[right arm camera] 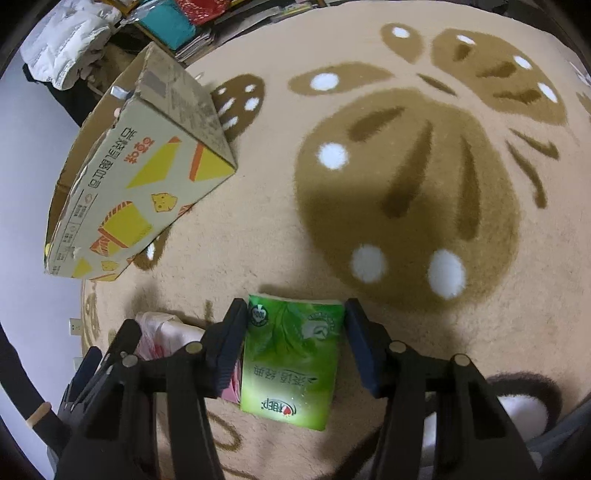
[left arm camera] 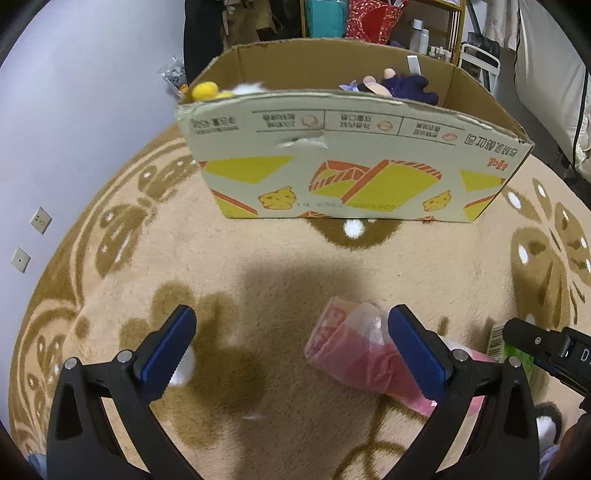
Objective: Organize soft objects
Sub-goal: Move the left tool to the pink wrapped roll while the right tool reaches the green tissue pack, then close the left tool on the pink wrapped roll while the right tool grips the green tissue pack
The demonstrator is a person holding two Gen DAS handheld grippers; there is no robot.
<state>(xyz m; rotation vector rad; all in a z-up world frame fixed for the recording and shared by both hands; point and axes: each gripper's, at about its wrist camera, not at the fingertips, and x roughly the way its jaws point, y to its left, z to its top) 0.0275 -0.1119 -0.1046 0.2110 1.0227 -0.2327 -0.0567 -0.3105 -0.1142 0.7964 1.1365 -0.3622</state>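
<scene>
A green tissue pack (right arm camera: 291,354) lies on the rug between the fingers of my right gripper (right arm camera: 295,325), whose jaws are shut on its sides. A pink plastic-wrapped pack (left arm camera: 354,354) lies on the rug; my left gripper (left arm camera: 291,321) is open above the rug, its right finger over the pack. The pink pack also shows in the right wrist view (right arm camera: 162,332). A cardboard box (left arm camera: 347,162) stands beyond, holding a yellow plush (left arm camera: 205,90) and a purple plush (left arm camera: 402,86).
A beige and brown patterned rug (right arm camera: 406,166) covers the floor. A lilac wall (left arm camera: 74,110) with sockets runs at the left. Shelves and bags (left arm camera: 351,18) stand behind the box. The box also shows in the right wrist view (right arm camera: 140,177).
</scene>
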